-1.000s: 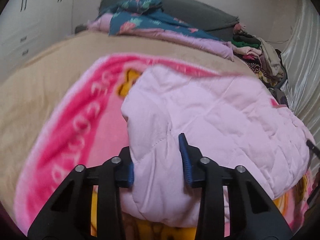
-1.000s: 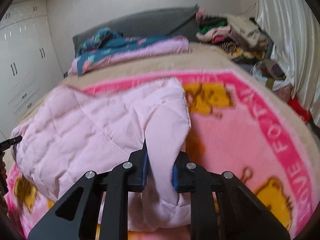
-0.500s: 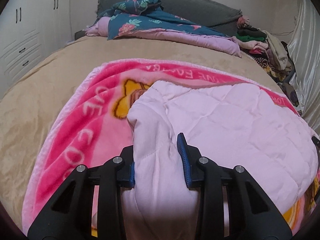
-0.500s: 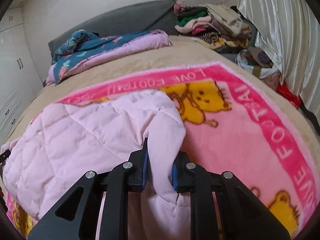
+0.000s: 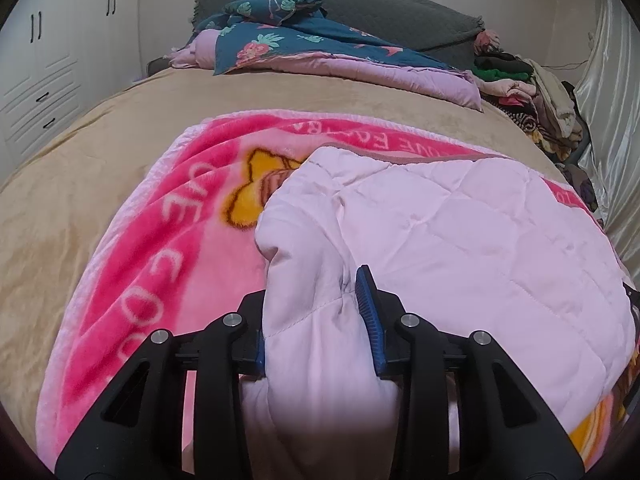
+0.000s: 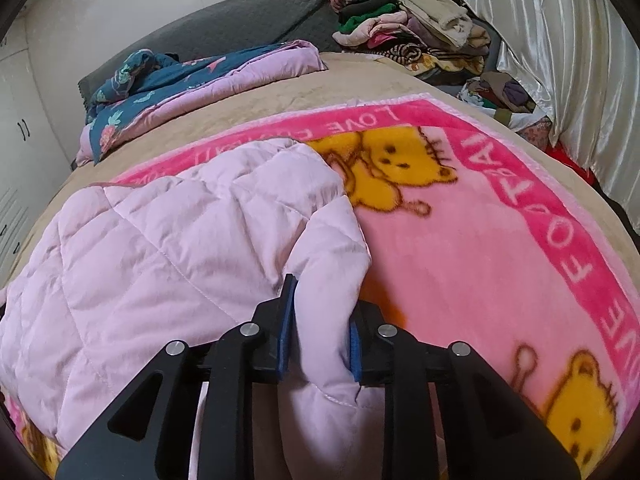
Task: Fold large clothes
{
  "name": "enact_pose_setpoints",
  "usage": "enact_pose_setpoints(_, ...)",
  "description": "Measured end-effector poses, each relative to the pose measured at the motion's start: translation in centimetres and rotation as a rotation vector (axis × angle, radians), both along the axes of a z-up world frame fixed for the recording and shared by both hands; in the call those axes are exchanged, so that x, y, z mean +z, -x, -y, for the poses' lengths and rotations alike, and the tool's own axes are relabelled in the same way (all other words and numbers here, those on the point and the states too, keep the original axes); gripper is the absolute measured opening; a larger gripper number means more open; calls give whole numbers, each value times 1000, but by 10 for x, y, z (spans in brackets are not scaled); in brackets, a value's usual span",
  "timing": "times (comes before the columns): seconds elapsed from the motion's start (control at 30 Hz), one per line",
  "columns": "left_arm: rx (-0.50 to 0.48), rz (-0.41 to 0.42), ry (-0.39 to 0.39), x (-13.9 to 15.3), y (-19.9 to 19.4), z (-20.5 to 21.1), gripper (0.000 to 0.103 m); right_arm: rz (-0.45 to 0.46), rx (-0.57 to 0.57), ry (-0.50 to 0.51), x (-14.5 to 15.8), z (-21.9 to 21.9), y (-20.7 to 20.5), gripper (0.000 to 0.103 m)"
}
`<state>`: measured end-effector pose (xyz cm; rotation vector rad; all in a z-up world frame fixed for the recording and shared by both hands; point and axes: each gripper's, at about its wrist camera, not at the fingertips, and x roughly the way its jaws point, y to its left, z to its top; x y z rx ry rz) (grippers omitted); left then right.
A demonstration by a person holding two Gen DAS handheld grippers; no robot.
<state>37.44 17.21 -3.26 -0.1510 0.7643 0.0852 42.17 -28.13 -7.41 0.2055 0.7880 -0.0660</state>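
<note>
A pale pink quilted jacket lies spread on a pink bear-print blanket on the bed. My left gripper is shut on the jacket's left edge, with a thick fold between its blue pads. The same jacket fills the left half of the right wrist view, over the blanket. My right gripper is shut on the jacket's right edge fold. The jacket spans between the two grippers.
A tan bedspread lies under the blanket. A dark floral quilt with lilac lining is heaped against the grey headboard. A pile of clothes sits at the far right by the shiny curtain. White wardrobe at left.
Both grippers, still holding the jacket's edges, have carried it forward toward the headboard and lowered it. The jacket lies flatter and more spread on the blanket than a second ago.
</note>
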Motion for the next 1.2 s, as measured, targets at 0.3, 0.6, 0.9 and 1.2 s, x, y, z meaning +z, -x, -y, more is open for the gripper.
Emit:
enact_pose_setpoints(0.3,26,6,6,8,15,-5,52,31,-20,-24,18,6,31,80)
enact_pose_setpoints(0.6,40,49,-23,38,40,0,84,149,57,-68,55,1,76,95)
enact_pose_setpoints(0.9,48,78,-19,61,75,10,94,209,128,-86,90,-13,113,99)
enact_pose_setpoints(1.2,43,103,-35,70,114,34,94,269,156,-53,111,-22,153,99)
